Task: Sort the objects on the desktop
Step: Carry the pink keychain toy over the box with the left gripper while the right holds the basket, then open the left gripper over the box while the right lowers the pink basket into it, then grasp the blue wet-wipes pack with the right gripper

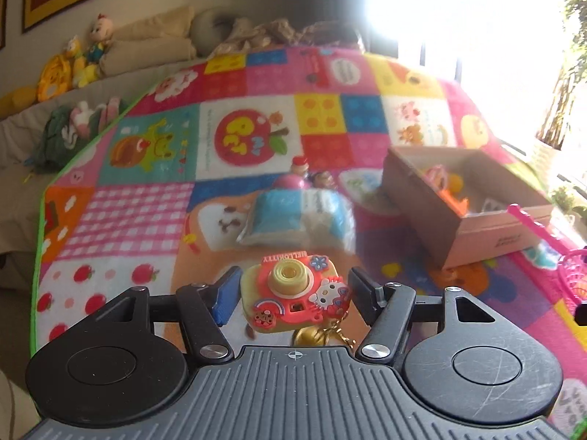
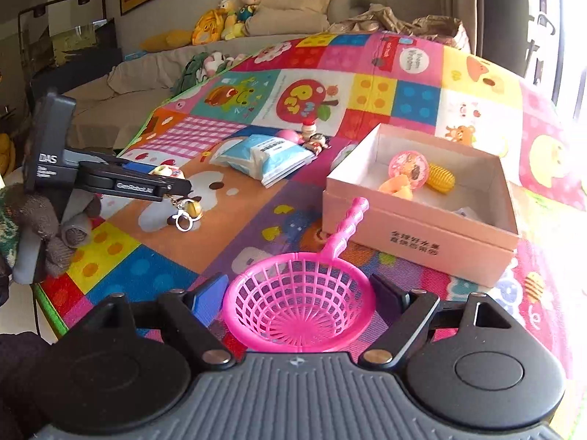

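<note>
A pink and yellow toy camera (image 1: 293,293) with a key chain sits between the pads of my left gripper (image 1: 293,286), which is shut on it. In the right wrist view this left gripper (image 2: 179,183) holds the toy camera (image 2: 167,172) above the mat, its gold bell (image 2: 192,209) dangling. My right gripper (image 2: 299,293) is shut on the bowl of a pink plastic strainer (image 2: 299,304), whose handle points toward the pink box (image 2: 422,234). The box (image 1: 414,198) is open and holds a pink ball (image 2: 408,167), a yellow ribbed toy (image 2: 440,178) and an orange piece (image 2: 396,185).
A colourful patchwork mat (image 2: 146,256) covers the surface. Blue tissue packs (image 2: 264,157) lie mid-mat, with small figurines (image 2: 312,135) behind them. A sofa with plush toys (image 2: 227,14) runs along the far edge. A gloved hand (image 2: 40,220) holds the left gripper.
</note>
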Motion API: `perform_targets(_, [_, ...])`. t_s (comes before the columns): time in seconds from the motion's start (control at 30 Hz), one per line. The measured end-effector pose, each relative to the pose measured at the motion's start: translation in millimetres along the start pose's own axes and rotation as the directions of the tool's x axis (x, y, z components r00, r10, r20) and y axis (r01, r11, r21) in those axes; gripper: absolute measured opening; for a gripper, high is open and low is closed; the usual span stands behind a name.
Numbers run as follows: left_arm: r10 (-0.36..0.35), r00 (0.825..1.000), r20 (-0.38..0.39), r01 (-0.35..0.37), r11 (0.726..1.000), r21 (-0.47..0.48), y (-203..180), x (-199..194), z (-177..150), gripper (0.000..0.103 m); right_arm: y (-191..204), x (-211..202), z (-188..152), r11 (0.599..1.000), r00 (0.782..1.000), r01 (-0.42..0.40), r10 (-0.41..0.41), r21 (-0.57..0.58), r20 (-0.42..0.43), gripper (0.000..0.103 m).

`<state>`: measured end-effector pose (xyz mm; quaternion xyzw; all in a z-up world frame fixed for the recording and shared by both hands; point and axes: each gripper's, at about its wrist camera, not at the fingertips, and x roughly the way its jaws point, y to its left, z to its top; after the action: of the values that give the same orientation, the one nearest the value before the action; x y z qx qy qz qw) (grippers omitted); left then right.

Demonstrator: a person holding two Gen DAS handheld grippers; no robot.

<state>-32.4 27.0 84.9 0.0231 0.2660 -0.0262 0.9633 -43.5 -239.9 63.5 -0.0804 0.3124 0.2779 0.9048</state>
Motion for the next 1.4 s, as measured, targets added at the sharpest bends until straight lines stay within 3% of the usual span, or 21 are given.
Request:
perform_targets(0.07, [-0.053, 0.992, 0.117, 0.047, 0.997, 0.056, -18.8, -28.9, 25.4, 0.069, -7.4, -21.2, 5.6, 0.999, 0.998, 0.036, -0.036, -0.001, 0.048, 0.083])
perform_targets(0.13, [-0.113, 0.969, 0.218, 0.088, 0.989, 0.121, -39.3, -50.5, 51.2, 0.069, -14.2, -48.7, 15.9, 0.996, 0.988, 0.090, -0.089, -0.006, 0.123, 0.083])
perform_targets(0.23, [-0.200, 0.935, 0.292, 0.141, 0.968, 0.208, -73.4, -54.0, 84.5, 0.069, -23.0, -79.4, 31.8, 0.983, 0.960, 0.183, -0.175, -0.020, 0.220, 0.084])
perform_targets(0.3, [-0.225, 0.926, 0.301, 0.156, 0.959, 0.237, -94.3, -39.4, 98.8, 0.069, -32.4, -90.4, 41.2, 0.972, 0.939, 0.234, -0.221, -0.016, 0.263, 0.084])
perform_targets(0.4, [-0.313, 0.921, 0.233, 0.264, 0.940, 0.218, -124.2, 5.4, 114.5, 0.069, -51.6, -95.0, 50.8, 0.956, 0.911, 0.293, -0.285, 0.018, 0.297, 0.084])
perform_targets(0.5, [-0.337, 0.925, 0.177, 0.299, 0.931, 0.207, -149.4, 52.6, 117.1, 0.070, -74.5, -88.2, 57.2, 0.948, 0.901, 0.309, -0.316, 0.073, 0.296, 0.084])
perform_targets(0.6, [-0.313, 0.945, 0.100, 0.293, 0.940, 0.172, -151.8, 92.0, 110.4, 0.082, -94.6, -70.7, 61.4, 0.946, 0.905, 0.304, -0.323, 0.110, 0.278, 0.084])
perform_targets(0.67, [-0.324, 0.943, 0.072, 0.313, 0.941, 0.129, -137.6, 100.0, 98.4, 0.097, -105.4, -57.7, 62.6, 0.945, 0.909, 0.302, -0.326, 0.127, 0.260, 0.084])
perform_targets(0.77, [-0.289, 0.956, 0.045, 0.282, 0.952, 0.122, -117.3, 99.4, 72.3, 0.098, -113.9, -37.1, 62.8, 0.947, 0.919, 0.292, -0.316, 0.132, 0.236, 0.084])
perform_targets(0.87, [-0.234, 0.972, -0.029, 0.236, 0.966, 0.102, -96.1, 99.0, 45.3, 0.100, -116.5, -11.2, 68.4, 0.952, 0.929, 0.285, -0.304, 0.114, 0.213, 0.084])
perform_targets(1.07, [-0.175, 0.977, -0.123, 0.185, 0.980, 0.075, -63.9, 94.9, 5.5, 0.101, -115.6, 54.2, 84.7, 0.966, 0.954, 0.255, -0.260, 0.049, 0.152, 0.084])
perform_targets(1.17, [-0.129, 0.980, -0.151, 0.135, 0.990, 0.031, -38.7, 94.8, -10.0, 0.102, -118.8, 84.9, 87.4, 0.961, 0.958, 0.275, -0.277, 0.033, 0.072, 0.087])
perform_targets(1.33, [0.010, 0.987, -0.160, -0.013, 1.000, -0.018, -2.7, 105.0, -26.3, 0.102, -104.8, 91.5, 87.2, 0.965, 0.964, 0.261, -0.261, 0.020, 0.046, 0.093])
perform_targets(1.4, [0.034, 0.985, -0.167, -0.043, 0.998, -0.051, 8.7, 106.7, -30.2, 0.102, -90.6, 92.6, 92.8, 0.971, 0.970, 0.240, -0.240, -0.005, 0.051, 0.093])
